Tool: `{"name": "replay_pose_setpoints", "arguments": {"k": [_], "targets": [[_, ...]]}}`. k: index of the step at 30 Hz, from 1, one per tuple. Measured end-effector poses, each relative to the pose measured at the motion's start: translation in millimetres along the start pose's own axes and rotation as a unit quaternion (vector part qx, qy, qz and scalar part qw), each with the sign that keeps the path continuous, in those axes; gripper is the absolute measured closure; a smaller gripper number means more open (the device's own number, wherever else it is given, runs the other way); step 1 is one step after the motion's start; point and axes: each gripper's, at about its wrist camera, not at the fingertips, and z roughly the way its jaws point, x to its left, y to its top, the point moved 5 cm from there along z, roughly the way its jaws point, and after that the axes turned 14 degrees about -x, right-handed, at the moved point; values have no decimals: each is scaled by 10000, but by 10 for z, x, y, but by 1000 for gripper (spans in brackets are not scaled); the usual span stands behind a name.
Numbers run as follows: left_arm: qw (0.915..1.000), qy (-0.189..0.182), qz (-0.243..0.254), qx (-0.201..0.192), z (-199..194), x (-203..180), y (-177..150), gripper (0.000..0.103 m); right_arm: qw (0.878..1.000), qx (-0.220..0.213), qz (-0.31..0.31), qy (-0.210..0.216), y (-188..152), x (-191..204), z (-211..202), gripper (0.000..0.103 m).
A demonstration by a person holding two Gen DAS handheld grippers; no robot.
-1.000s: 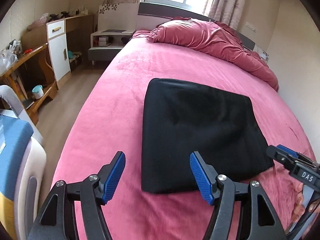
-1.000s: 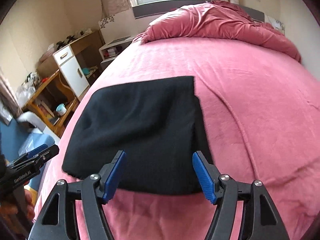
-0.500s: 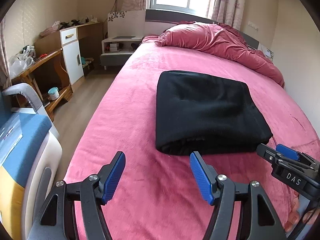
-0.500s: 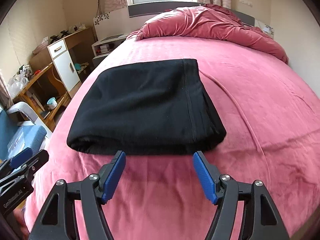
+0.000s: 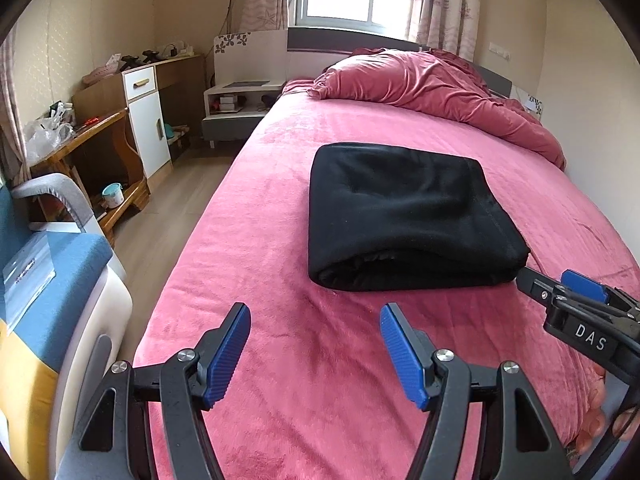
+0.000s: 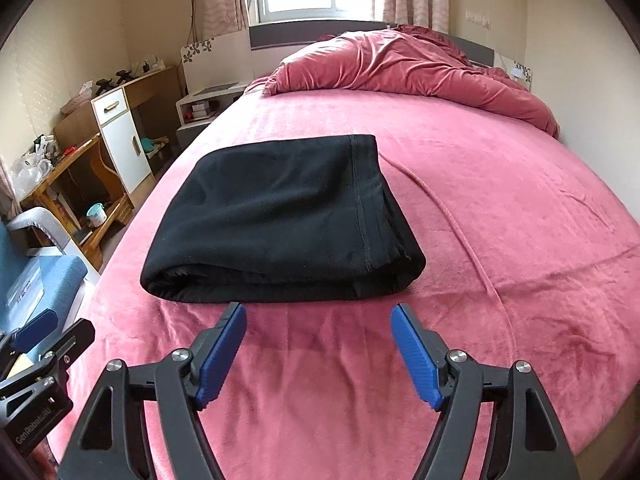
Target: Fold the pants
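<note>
I have drawn both grippers back from the black pants [image 5: 404, 216]; left gripper [image 5: 315, 350] and right gripper [image 6: 319, 350] hang spread and empty; pants lie folded on the pink bed [image 6: 500, 184]; folding looks finished.

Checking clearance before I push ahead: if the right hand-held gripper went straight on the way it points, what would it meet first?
Probably the folded black pants, at their near edge; the open right hand-held gripper points at them over bare pink bedspread. Depth is uncertain.

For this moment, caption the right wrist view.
Folded black pants on the pink bed, open right gripper just short of them.
</note>
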Motion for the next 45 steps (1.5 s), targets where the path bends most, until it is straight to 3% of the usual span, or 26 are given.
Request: {"name": "replay_pose_setpoints", "arguments": {"k": [11,23,45], "targets": [[9996,-46,-98,-242,-134,15,58,33,10000,-17,-7,-31,-48,5,-99,26],[9997,140,-30,-175,-131,50,30,33,10000,-36,-56,-45,-68,15,-139,25],[9998,154,13,-135,-131,33,35,33,10000,11,-8,-68,-93,-1,-146,24]]}}
